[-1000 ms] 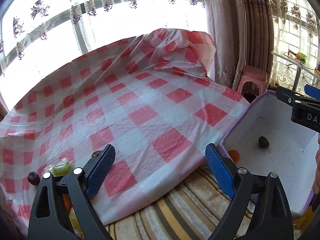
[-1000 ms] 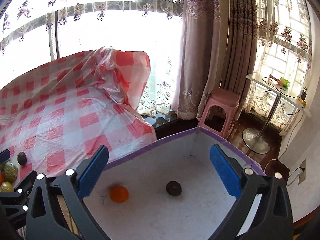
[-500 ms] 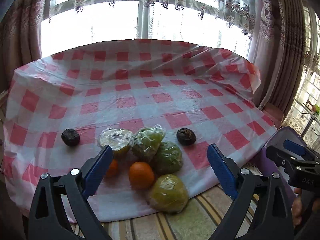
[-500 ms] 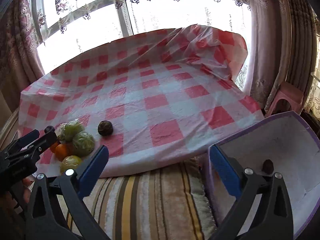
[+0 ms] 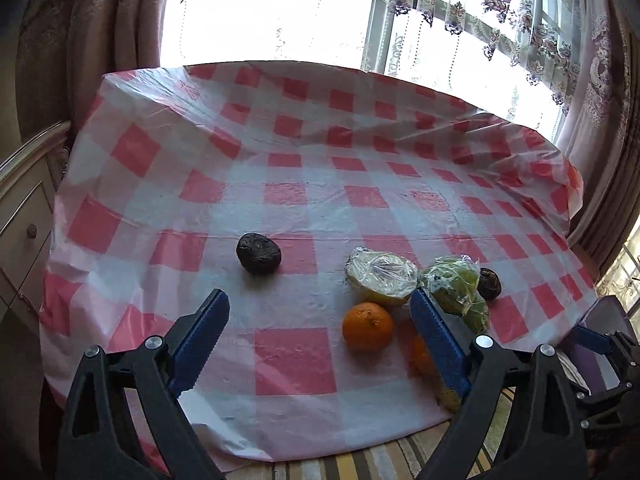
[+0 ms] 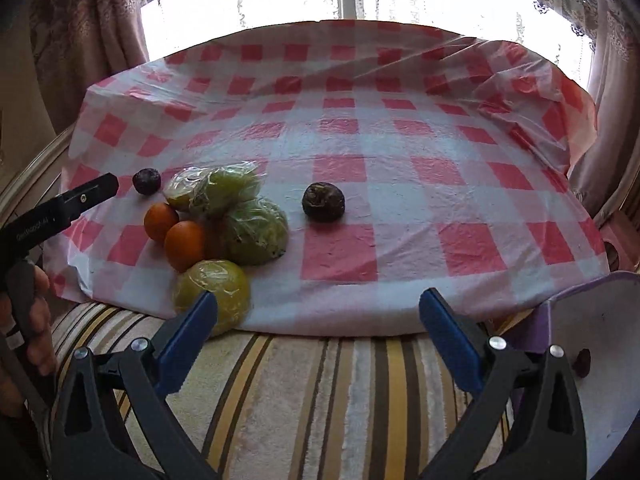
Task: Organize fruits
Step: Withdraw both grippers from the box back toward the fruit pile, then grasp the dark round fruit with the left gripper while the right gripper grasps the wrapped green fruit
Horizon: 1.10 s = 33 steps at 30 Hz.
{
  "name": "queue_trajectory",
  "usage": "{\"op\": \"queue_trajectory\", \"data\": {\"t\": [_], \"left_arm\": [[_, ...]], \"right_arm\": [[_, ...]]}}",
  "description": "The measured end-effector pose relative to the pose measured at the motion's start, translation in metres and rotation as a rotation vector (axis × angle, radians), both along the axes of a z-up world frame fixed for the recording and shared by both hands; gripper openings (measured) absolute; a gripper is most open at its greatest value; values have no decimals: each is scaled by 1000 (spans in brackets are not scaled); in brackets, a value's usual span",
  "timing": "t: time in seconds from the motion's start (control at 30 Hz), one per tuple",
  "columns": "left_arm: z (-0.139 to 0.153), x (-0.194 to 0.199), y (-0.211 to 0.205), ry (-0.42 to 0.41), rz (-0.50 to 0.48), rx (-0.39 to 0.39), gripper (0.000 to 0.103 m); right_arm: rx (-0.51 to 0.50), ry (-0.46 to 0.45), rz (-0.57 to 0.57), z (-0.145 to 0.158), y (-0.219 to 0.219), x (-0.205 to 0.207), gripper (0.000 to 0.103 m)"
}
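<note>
Fruit lies on a red-and-white checked cloth [image 5: 296,196]. In the left wrist view a dark wrinkled fruit [image 5: 259,253] sits alone ahead. To its right are an orange [image 5: 368,326], a plastic-wrapped yellowish fruit [image 5: 382,278], a wrapped green fruit [image 5: 456,288] and a second dark fruit [image 5: 489,283]. My left gripper [image 5: 320,340] hovers short of them, jaws closing with nothing between them. My right gripper [image 6: 320,340] is open and empty above the striped cover, facing two oranges [image 6: 185,246], wrapped green fruits [image 6: 256,232] and a dark fruit [image 6: 323,202].
A purple-edged white box [image 6: 592,320] stands at the right with a dark fruit [image 6: 582,362] inside. A striped cover [image 6: 320,400] runs along the near edge. A cabinet with drawers [image 5: 20,220] is at the left, with curtains and a bright window behind.
Both views have swung left, away from the box and onto the fruit pile. The left gripper's jaws have narrowed slightly. Neither gripper has taken hold of anything.
</note>
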<state>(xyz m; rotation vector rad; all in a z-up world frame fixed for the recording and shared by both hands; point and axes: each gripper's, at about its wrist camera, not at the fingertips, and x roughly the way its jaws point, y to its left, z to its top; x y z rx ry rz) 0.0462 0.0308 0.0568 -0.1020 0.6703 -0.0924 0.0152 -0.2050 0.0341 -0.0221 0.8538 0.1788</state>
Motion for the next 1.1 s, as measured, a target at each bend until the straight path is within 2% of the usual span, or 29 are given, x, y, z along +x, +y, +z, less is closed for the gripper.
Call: {"op": "queue_trajectory", "data": {"t": [0.2,0.33,0.5,0.73,0.83,0.9,1.03,1.1], "left_arm": [[-11,19,30,48,67,-59,81],[-18,41,40,84,104,-46,77],[-30,66,38,127,124,20,73],[-38,89,24,152,118,175,70],[-43,94,20,165,109,208,65],[-46,96,18,173,102,221,58],[-48,101,14,182,89,248,56],[-50,104,11,190,80,258,47]], "right_arm": [[-32,16,61,-6,31,8,101],[-39,34,81,-10,40,12,101],[-41,53,85,-14,47,18,101],[-33,77,73,-19,49,26,100],[-38,81,78,-20,50,27,99],[-41,83,84,-21,52,27,96],[-42,86,90,-22,54,28,95],[-39,90,95,-22,54,28,93]]}}
